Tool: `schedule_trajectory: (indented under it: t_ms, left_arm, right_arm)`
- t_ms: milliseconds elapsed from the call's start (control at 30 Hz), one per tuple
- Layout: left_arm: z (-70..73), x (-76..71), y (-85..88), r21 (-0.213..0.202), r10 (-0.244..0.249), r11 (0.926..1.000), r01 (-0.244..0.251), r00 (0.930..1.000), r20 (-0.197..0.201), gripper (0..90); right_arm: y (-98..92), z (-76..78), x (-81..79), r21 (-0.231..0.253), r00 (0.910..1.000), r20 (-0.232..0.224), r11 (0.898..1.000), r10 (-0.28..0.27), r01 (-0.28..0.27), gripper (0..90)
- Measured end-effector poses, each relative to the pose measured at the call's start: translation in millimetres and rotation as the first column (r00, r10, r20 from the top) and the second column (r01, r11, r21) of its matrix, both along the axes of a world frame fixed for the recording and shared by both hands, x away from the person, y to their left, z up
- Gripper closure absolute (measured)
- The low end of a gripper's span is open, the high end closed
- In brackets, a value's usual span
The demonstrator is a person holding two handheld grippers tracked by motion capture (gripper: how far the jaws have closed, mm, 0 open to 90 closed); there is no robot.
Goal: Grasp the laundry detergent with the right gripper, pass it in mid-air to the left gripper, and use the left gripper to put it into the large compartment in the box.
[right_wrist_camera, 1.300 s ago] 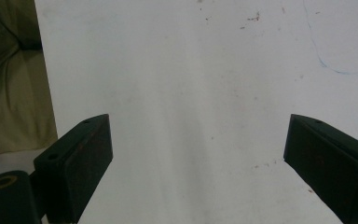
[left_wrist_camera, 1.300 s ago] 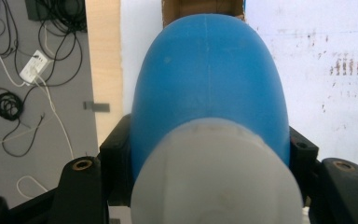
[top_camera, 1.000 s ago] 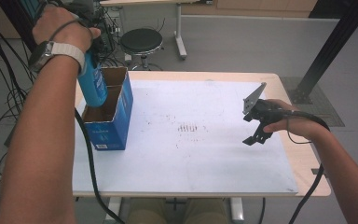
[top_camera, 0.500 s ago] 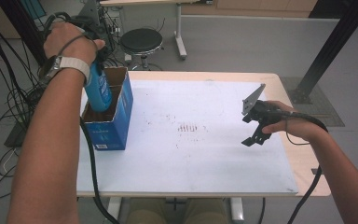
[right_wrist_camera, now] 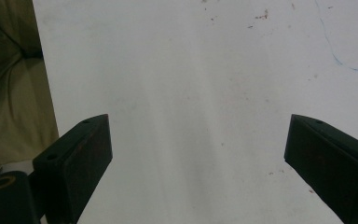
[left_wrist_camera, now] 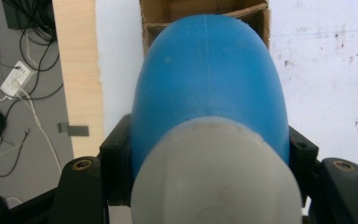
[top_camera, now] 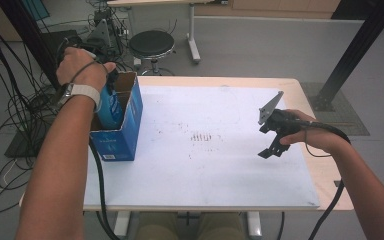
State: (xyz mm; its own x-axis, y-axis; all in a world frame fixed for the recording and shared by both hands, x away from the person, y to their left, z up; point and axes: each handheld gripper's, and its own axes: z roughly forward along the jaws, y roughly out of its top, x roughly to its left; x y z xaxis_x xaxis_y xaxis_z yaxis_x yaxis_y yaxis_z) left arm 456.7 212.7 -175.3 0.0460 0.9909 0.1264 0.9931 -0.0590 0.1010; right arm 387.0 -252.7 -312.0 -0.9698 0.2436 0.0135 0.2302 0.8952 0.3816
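Left tool point(left_wrist_camera: 205, 186) is clamped on the blue bottle point(top_camera: 111, 107), and over the last second bottle and hand have dropped from above the box point(top_camera: 122, 132) to partway inside it. So the packing step is nearly done; what's left is probably seating the bottle and letting go (its bottom is hidden by the box wall, so contact inside is hard to call).

Bottle: smooth matte blue plastic, rounded shoulder, frosted whitish cap point(left_wrist_camera: 216, 182) nearest the camera in the left gripper view. Box: open-top blue cardboard, brown inside, standing at the left edge of the surface point(top_camera: 215, 165), which is white, flat and speckled with reddish marks.

Right tool point(top_camera: 275, 137) hasn't moved: jaws wide apart, empty, over the surface.
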Motion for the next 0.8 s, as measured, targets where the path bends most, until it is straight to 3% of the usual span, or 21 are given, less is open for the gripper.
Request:
schedule_trajectory:
  t_ms: [533, 800]
  left_arm:
    - [-43.0, 2.1, 5.6, 0.000, -0.015, 0.9999, 0.015, 0.9999, 0.001, 37.7]
    - [-54.7, 1.7, 4.2, 0.009, -0.037, 0.9993, 0.037, 0.9993, 0.007, 37.7]
  right_arm:
    - [4.3, -6.8, 0.5, -0.004, 0.9996, -0.022, 1.000, -0.016, 0.016, 7.5]
    - [8.4, -9.6, 1.2, -0.016, 0.9995, -0.031, 1.000, -0.012, 0.012, 7.5]
